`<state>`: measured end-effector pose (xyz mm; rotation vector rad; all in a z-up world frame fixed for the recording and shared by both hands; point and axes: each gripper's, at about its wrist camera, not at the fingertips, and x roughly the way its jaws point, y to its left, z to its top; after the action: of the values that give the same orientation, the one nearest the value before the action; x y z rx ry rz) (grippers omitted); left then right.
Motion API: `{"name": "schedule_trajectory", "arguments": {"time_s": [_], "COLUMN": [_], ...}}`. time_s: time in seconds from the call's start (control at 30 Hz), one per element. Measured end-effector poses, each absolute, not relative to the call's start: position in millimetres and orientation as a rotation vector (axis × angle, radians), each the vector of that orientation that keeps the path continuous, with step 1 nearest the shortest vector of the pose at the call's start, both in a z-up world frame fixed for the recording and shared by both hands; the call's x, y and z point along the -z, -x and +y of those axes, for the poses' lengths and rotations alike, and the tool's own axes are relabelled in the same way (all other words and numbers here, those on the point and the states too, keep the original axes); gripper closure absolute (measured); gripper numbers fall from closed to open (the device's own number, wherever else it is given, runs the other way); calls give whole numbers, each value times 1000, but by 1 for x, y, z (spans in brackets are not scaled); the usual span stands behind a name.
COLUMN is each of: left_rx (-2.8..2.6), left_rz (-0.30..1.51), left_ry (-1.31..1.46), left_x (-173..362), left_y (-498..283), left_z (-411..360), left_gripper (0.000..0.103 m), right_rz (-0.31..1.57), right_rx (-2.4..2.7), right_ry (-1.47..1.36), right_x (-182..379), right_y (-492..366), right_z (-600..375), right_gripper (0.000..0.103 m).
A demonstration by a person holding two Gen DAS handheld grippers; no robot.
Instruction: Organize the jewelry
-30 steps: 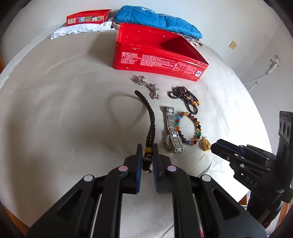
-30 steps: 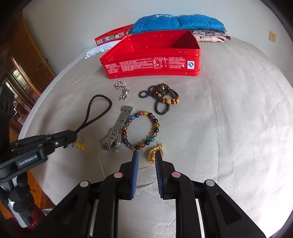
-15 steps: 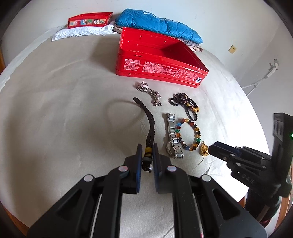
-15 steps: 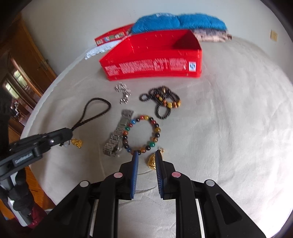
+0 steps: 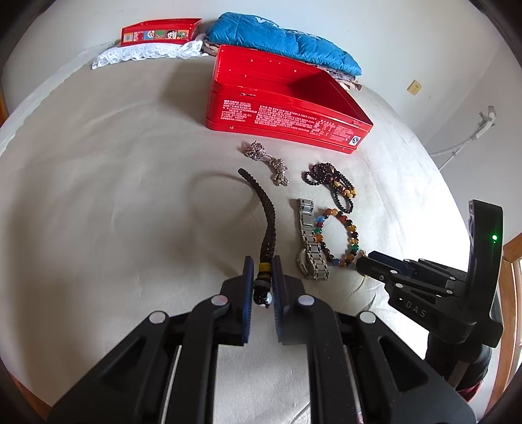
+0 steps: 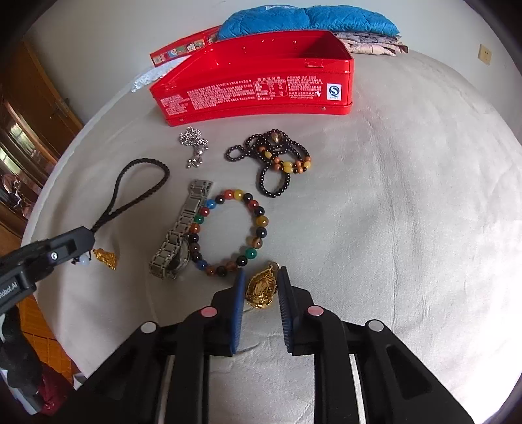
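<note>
My left gripper (image 5: 261, 261) is shut on the bottom end of a dark braided cord (image 5: 267, 221). The cord's loop (image 6: 143, 182) lies on the cream cloth, and a gold charm (image 6: 104, 257) hangs below the left gripper's fingertips. My right gripper (image 6: 261, 270) points down at a gold pendant (image 6: 261, 288). Its jaws are closing with the pendant between them, and a thin gap still shows at the pads. The open red tin (image 6: 254, 94) stands at the back.
Between the grippers and the tin lie a steel watch (image 6: 182, 234), a multicoloured bead bracelet (image 6: 261, 221), a dark bead string (image 6: 274, 159) and a silver chain (image 6: 194, 143). Blue bedding (image 6: 306, 19) and the tin's lid (image 5: 160, 31) sit behind.
My right gripper has come down and forward, so the gold pendant that lay ahead of its tips now sits between its jaws. The left gripper still holds the cord in the same place.
</note>
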<state>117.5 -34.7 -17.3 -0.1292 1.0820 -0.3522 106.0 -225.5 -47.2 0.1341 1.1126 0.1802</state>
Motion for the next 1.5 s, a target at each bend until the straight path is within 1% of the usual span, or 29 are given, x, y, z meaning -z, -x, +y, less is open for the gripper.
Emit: {"name": "schedule_trajectory", "arguments": {"time_s": [0.33, 0.6, 0.87, 1.0, 1.1, 1.27, 1.37, 1.5], "left_rx": [366, 372, 370, 364, 363, 379, 375, 367], "left_rz": [1048, 945, 829, 802, 804, 853, 891, 960], "left_ry": [127, 112, 121, 131, 138, 155, 159, 169], "left_x": [4, -33, -77, -90, -89, -72, -54, -23], "left_y": [-120, -135, -173, -210, -242, -294, -325, -357], "left_z": [-37, -42, -48, -57, -65, -81, -89, -91], "left_gripper": [94, 94, 94, 94, 94, 94, 94, 94], "right_rz": [1014, 921, 881, 882, 888, 923, 961, 997], "right_rx": [-216, -225, -226, -223, -205, -182, -168, -157], "right_ry": [-171, -149, -154, -173, -187, -204, -214, -208], "right_x": [6, -38, -67, -71, -69, -55, -38, -14], "right_y": [-101, -120, -170, -210, -242, -293, -325, -345], "right_z": [-238, -239, -243, -245, -245, -243, -242, -241], "right_gripper": [83, 83, 83, 83, 83, 83, 83, 83]}}
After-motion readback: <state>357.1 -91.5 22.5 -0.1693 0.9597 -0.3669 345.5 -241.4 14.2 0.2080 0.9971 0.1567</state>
